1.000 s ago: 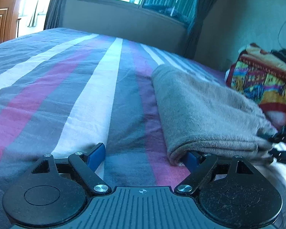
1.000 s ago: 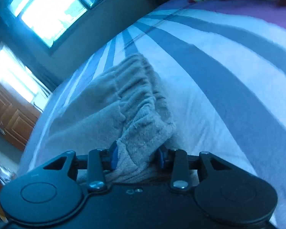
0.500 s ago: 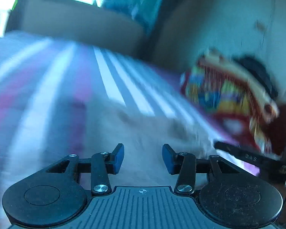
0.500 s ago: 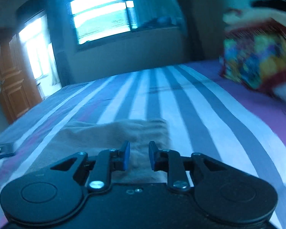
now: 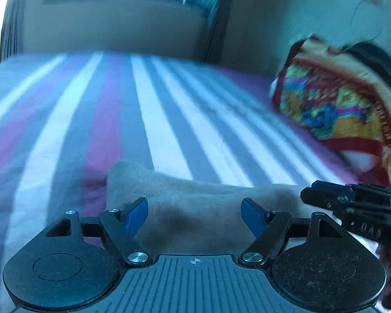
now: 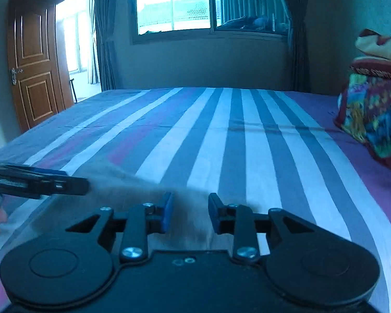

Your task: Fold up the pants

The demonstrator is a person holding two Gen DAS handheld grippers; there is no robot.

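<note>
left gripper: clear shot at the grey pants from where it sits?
Probably yes. The left gripper is open with the folded grey pants directly ahead on the striped bed, nothing between them. The right gripper sits off to the side, not across the path.

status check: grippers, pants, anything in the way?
Left gripper open, empty. Right gripper open, empty. Pants folded, flat on bed, under both. Path clear; pillow off right.

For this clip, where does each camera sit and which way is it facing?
Left wrist: on the left gripper, open, low over the grey pants, facing the window wall; right gripper enters from the right.
Right wrist: on the right gripper, open, facing the same wall; left gripper enters left.
Shared: pants, striped bed, colourful pillow.
</note>
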